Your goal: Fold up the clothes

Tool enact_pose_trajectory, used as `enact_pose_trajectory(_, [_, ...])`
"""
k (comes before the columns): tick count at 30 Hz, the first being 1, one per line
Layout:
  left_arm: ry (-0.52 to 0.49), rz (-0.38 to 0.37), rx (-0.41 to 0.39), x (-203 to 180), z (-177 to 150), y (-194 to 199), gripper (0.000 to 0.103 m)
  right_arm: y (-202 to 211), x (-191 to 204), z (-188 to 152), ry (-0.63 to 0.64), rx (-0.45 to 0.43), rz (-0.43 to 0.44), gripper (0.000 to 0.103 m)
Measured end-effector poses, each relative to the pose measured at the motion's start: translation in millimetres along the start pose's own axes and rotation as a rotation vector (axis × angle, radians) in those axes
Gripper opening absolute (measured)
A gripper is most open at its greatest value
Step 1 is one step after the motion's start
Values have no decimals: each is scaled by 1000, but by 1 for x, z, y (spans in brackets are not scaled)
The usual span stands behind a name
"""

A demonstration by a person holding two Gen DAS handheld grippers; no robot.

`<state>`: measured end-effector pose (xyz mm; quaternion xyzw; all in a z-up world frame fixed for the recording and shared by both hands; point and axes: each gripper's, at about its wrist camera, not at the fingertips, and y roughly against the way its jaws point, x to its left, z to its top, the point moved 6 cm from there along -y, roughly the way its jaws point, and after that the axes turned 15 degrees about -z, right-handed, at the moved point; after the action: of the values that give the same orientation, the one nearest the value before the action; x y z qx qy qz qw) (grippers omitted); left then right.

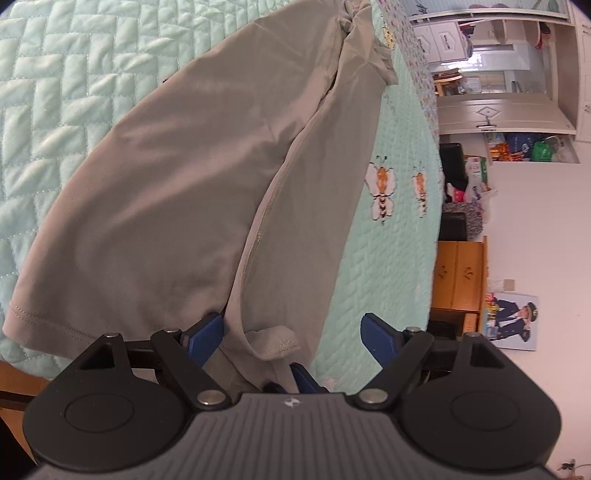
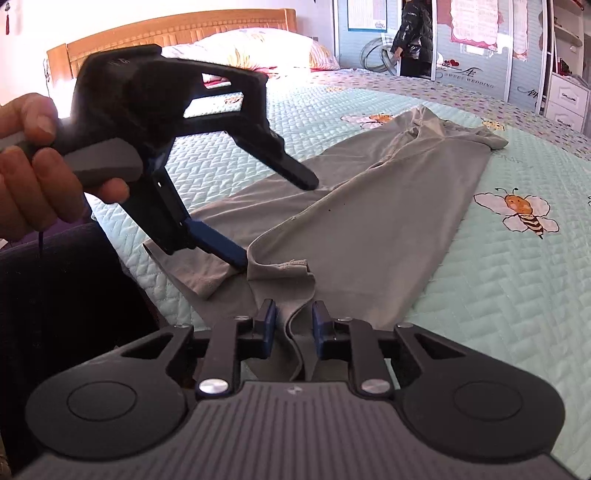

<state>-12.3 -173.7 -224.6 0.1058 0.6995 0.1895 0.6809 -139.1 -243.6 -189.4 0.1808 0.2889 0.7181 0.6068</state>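
Shirt lies lengthwise away from grippers; right gripper pinches hem, left gripper spread wide.

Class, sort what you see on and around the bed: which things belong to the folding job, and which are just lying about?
Part of the job:
grey shirt
left gripper
right gripper
quilt

Just lying about:
pillow
black coat
wooden cabinet

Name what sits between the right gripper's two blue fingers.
In the right wrist view, a gathered fold of the grey garment runs between the right gripper fingers, near its hem; nothing else lies in the gap.
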Motion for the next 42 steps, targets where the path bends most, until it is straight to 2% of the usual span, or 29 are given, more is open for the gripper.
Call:
enact_pose_trajectory(4, [-26, 42, 15, 1, -3, -9, 84, 7, 1, -2, -11, -27, 39, 20])
enact_pose_trajectory(7, [-21, 47, 8, 4, -3, -8, 82, 11, 5, -3, -8, -43, 90, 20])
enact_pose_trajectory(12, [-7, 58, 1, 11, -5, -1, 73, 20, 14, -3, 0, -41, 222, 23])
enact_pose_trajectory(15, [-1, 51, 5, 17, -5, 6, 65, 28, 19, -2, 0, -21, 307, 33])
enact_pose_trajectory(18, [-4, 38, 20, 23, -5, 13, 60, 33, 15, 0, -29, 2, 323, 38])
enact_pose_trajectory(20, [-10, 38, 27, 26, -6, 15, 52, 35, 9, -1, -70, 20, 332, 50])
enact_pose_trajectory(22, [-21, 41, 33, 27, -6, 16, 49, 36, 1, -2, -126, 33, 333, 56])
enact_pose_trajectory(24, [-36, 47, 40, 25, -7, 15, 49, 33, -6, -5, -169, 51, 313, 56])
enact_pose_trajectory(27, [-66, 61, 51, 20, -8, 14, 49, 31, -10, -6, -186, 49, 238, 56])
enact_pose_trajectory(30, [-102, 76, 60, 16, -10, 13, 48, 30, -7, -3, -138, 18, 152, 56])
enact_pose_trajectory(31, [-112, 83, 61, 15, -10, 12, 45, 28, -3, -2, -99, 14, 116, 55])
enact_pose_trajectory(33, [-129, 98, 61, 12, -10, 8, 31, 20, 5, -1, -7, 11, 55, 54])
enact_pose_trajectory(34, [-133, 102, 57, 12, -10, 8, 20, 16, 11, -1, 31, 5, 45, 47])
enact_pose_trajectory(35, [-138, 99, 55, 10, -9, 8, 15, 13, 16, -2, 67, 1, 35, 39])
enact_pose_trajectory(39, [-165, 78, 59, 0, -9, 3, 11, 8, 26, -4, 169, -25, -38, 26])
enact_pose_trajectory(42, [-182, 72, 63, -7, -8, -3, 9, 8, 21, -4, 141, -17, -28, 24])
